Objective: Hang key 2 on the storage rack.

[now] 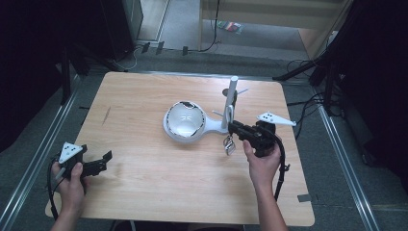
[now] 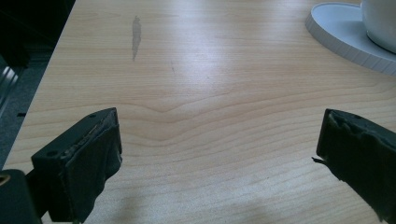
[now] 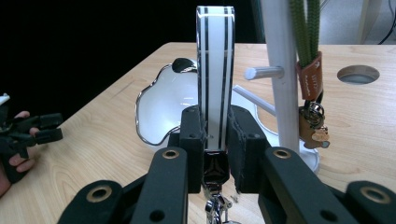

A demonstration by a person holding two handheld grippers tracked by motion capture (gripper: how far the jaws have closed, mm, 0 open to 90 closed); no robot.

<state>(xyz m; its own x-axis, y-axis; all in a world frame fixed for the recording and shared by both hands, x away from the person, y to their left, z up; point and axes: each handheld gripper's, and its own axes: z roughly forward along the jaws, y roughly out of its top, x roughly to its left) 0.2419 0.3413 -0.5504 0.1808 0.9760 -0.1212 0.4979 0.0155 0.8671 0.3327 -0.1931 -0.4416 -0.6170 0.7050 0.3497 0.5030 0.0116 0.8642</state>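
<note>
The white strap with black stripes [image 3: 215,70] stands upright between the jaws of the right gripper [image 3: 216,133], which are clenched on it just above its black clasp and the metal ring [image 3: 215,205] dangling below. Held this way, the loop sits high and free, probably so it can be slipped over one of the pegs [image 3: 264,72] of the white stand [image 3: 281,84] just beside it. A green cord with a brown leather tag [image 3: 312,77] already hangs from that stand, its small charm resting near the base. Behind the strap lies a shallow white dish with a shiny rim [image 3: 161,109], joined to the stand's base. In the high view the right gripper [image 1: 236,128] hovers close to the stand, near the wooden table's [image 1: 144,168] right half. The left gripper [image 1: 107,156] waits well apart at the table's near left corner, jaws released and holding nothing, seemingly out of the way.
</note>
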